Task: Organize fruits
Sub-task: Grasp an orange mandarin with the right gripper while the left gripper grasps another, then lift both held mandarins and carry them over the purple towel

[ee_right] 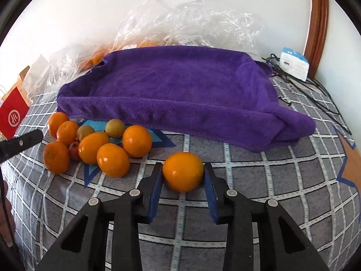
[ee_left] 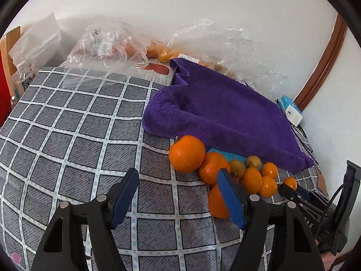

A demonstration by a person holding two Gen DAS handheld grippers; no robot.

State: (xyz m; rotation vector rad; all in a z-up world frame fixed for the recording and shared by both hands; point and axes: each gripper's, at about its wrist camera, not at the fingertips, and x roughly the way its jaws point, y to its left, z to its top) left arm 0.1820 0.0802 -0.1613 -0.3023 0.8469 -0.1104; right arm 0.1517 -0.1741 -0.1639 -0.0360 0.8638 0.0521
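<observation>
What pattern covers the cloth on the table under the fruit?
The grey tablecloth has a white grid of squares, clearest in the left wrist view.
</observation>
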